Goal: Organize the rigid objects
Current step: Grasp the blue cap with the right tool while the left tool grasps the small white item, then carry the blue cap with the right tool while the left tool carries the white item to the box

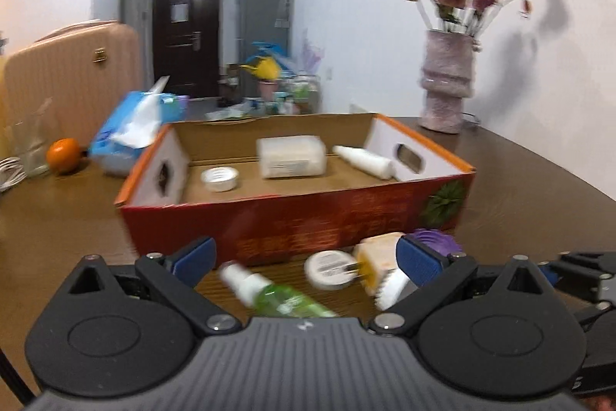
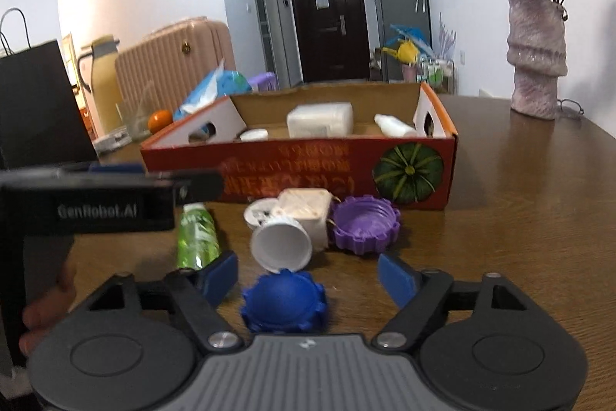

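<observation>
With both tools open and empty, the right tool (image 2: 306, 276) straddles the blue cap (image 2: 284, 301) on the desk (image 2: 519, 218) before the box (image 2: 300, 168), where closing off-centre could squirt it away.

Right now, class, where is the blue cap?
In the right wrist view, the blue cap lies on the table between the right tongs' open fingers, just in front of the tipped white cup.

The box (image 2: 300, 172) is orange-red with a green pumpkin print. In front of it lie a purple lid (image 2: 364, 224), a blue lid (image 2: 285, 299), a white cup (image 2: 281, 245) and a green bottle (image 2: 196, 237) on the brown tabletop (image 2: 519, 218).
</observation>
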The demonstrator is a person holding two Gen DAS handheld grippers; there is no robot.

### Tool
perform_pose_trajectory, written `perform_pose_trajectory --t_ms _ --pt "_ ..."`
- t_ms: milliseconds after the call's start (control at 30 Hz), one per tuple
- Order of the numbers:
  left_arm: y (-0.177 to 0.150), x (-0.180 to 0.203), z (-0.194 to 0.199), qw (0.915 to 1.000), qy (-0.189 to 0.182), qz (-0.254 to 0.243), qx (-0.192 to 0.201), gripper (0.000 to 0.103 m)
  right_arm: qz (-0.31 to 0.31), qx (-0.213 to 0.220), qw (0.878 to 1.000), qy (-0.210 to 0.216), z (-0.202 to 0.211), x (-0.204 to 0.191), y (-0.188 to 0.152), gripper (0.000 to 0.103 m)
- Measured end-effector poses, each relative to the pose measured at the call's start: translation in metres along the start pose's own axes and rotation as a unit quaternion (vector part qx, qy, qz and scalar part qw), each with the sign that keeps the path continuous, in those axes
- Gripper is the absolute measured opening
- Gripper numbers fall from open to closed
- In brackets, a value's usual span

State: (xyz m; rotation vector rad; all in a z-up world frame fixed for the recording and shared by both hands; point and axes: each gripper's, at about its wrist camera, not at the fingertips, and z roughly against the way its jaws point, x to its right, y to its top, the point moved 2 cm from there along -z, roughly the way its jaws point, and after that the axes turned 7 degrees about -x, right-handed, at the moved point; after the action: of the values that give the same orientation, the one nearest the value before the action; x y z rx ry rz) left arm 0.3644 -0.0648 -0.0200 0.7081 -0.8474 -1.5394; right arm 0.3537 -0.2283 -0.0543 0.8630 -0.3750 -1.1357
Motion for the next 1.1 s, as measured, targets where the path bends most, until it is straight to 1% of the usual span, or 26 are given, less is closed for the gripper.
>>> perform_pose_trajectory --t_ms 33,67,100,133,167,200,233,267,300,367,433,467,633,700,733,767,833,933,967,1100 --pt "0.001 0.004 -0.003 0.9999 -0.012 -0.006 -0.004 0.093 0.001 -0.005 1.000 0.002 -0.001 0.001 -0.001 0.071" --pt "0.002 0.008 -0.006 0.9996 -0.023 -0.012 -0.009 0.085 0.004 -0.009 1.000 0.005 -0.002 0.002 -0.002 0.069" --pt "0.001 0.012 -0.009 0.9993 -0.030 -0.017 -0.014 0.078 0.007 -0.012 1.000 0.009 -0.004 0.001 -0.004 0.068" --pt "0.001 0.016 -0.013 0.9988 -0.037 -0.023 -0.021 0.076 0.010 -0.015 1.000 0.015 -0.006 0.001 -0.004 0.065" --pt "-0.001 0.020 -0.018 0.9983 -0.041 -0.029 -0.030 0.072 0.008 -0.014 1.000 0.023 -0.006 0.002 -0.005 0.063" --pt "-0.002 0.024 -0.023 0.9978 -0.043 -0.034 -0.038 0.064 0.006 -0.013 1.000 0.027 -0.006 0.003 -0.005 0.061" --pt "-0.004 0.027 -0.025 0.9974 -0.045 -0.037 -0.042 0.062 0.006 -0.011 1.000 0.028 -0.005 0.004 -0.004 0.054" --pt "-0.004 0.030 -0.028 0.9966 -0.050 -0.042 -0.050 0.055 0.004 -0.009 1.000 0.029 -0.005 0.006 -0.004 0.048" --pt "-0.006 0.033 -0.030 0.9958 -0.052 -0.048 -0.058 0.048 0.003 -0.008 1.000 0.029 -0.004 0.007 -0.004 0.046" --pt "-0.009 0.036 -0.034 0.9951 -0.050 -0.056 -0.064 0.045 0.000 -0.008 1.000 0.031 -0.002 0.012 -0.005 0.046" --pt "-0.010 0.036 -0.035 0.9949 -0.049 -0.057 -0.068 0.033 -0.002 -0.005 0.999 0.036 0.000 0.014 -0.005 0.047" --pt "-0.011 0.036 -0.037 0.9946 -0.046 -0.059 -0.071 0.029 -0.002 -0.001 0.999 0.039 0.002 0.015 -0.006 0.047" --pt "-0.013 0.033 -0.033 0.9945 -0.045 -0.064 -0.070 0.028 0.009 -0.002 0.999 0.050 0.003 0.013 -0.005 0.048" --pt "-0.012 0.032 -0.031 0.9949 -0.043 -0.063 -0.067 0.025 0.011 -0.008 0.998 0.056 0.002 0.012 -0.006 0.048" --pt "-0.012 0.032 -0.029 0.9951 -0.043 -0.062 -0.064 0.020 0.013 -0.014 0.998 0.058 0.000 0.011 -0.006 0.049" --pt "-0.011 0.032 -0.026 0.9953 -0.044 -0.062 -0.061 0.016 0.016 -0.020 0.998 0.058 -0.001 0.010 -0.006 0.053" --pt "-0.009 0.031 -0.019 0.9957 -0.045 -0.059 -0.054 0.016 0.019 -0.021 0.998 0.055 -0.001 0.008 -0.007 0.061" --pt "-0.008 0.029 -0.009 0.9965 -0.042 -0.056 -0.045 0.016 0.021 -0.034 0.998 0.053 -0.005 0.007 -0.008 0.060" --pt "-0.008 0.028 -0.005 0.9967 -0.041 -0.055 -0.043 0.016 0.024 -0.033 0.998 0.048 -0.004 0.005 -0.008 0.054" --pt "-0.007 0.025 0.015 0.9978 -0.038 -0.045 -0.031 0.016 0.025 -0.031 0.999 0.036 -0.003 0.003 -0.009 0.053"
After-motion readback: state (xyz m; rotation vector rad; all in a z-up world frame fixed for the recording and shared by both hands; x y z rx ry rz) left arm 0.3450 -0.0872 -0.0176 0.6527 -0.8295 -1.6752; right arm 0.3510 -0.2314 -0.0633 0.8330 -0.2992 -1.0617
